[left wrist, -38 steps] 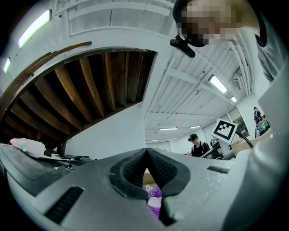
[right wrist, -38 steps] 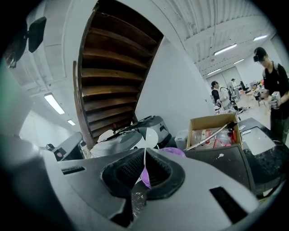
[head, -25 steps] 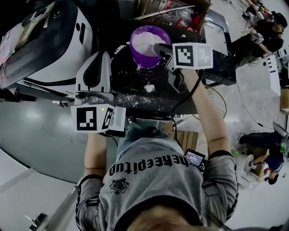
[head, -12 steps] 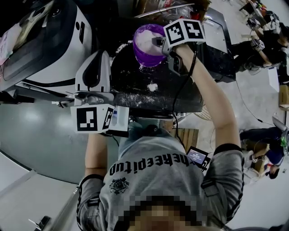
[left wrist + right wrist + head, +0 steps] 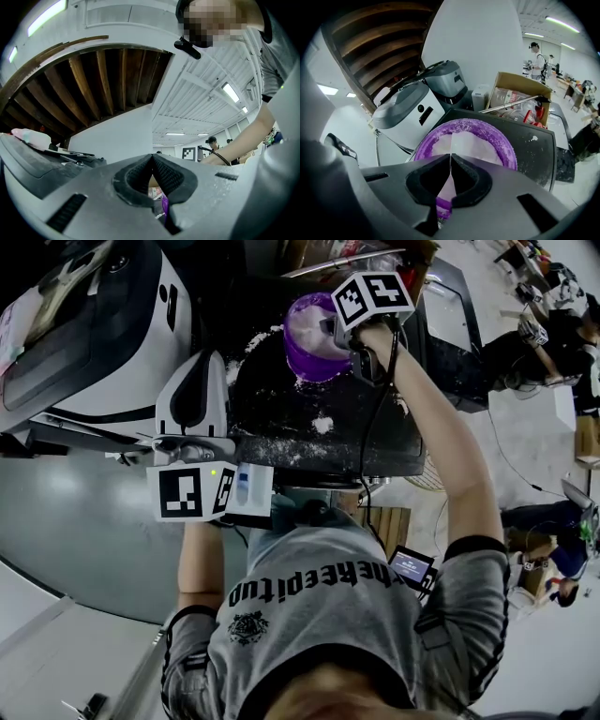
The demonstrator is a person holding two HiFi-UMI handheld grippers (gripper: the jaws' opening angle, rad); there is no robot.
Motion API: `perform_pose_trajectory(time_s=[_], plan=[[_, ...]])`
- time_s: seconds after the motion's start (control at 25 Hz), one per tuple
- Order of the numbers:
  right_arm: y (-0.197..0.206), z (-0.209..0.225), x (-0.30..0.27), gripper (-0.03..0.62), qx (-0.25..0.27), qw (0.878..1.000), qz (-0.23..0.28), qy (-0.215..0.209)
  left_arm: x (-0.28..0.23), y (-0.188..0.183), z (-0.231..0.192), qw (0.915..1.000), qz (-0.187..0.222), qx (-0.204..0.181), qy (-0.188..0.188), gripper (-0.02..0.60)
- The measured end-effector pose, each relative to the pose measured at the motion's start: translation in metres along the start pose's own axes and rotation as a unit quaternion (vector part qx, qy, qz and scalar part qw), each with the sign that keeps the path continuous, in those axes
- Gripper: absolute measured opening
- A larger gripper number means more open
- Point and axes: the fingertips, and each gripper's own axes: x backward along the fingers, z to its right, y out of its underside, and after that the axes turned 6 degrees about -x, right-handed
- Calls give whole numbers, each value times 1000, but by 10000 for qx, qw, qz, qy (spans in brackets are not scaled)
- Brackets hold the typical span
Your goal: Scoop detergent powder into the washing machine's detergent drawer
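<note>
A purple bowl (image 5: 307,337) of white detergent powder (image 5: 461,143) stands at the back of the black table (image 5: 281,418). My right gripper (image 5: 331,331) hangs over the bowl's right rim, marker cube uppermost. In the right gripper view its jaws (image 5: 450,157) are shut, and a pale scoop-like shape (image 5: 464,140) sticks out from the tips over the powder. My left gripper (image 5: 193,441) sits at the table's left edge, beside the white washing machine (image 5: 89,329). Its jaws (image 5: 151,158) are shut with nothing seen between them. A white part with a dark oval opening (image 5: 192,385) lies just ahead of it.
Spilled powder (image 5: 323,424) dots the black table. A cardboard box with packets (image 5: 520,96) stands behind the bowl, and a second grey appliance (image 5: 445,79) is behind the washing machine. Other people (image 5: 553,324) stand at the right, across the floor.
My right gripper has moved up and to the left, from the bowl's right side to over its rim. The left gripper has stayed where it was.
</note>
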Motion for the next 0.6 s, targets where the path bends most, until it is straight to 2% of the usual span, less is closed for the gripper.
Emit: perform_pose_trajectory(time_s=[0.4,0.6], plan=[[-3,-10,-7,8,-45,9998,-207,24,4,4,-16,9999,42,102,-38,5],[-2,-18,-10,8,-202,9994,-242,-137,6,6,-21,9999,57,151,-27,5]])
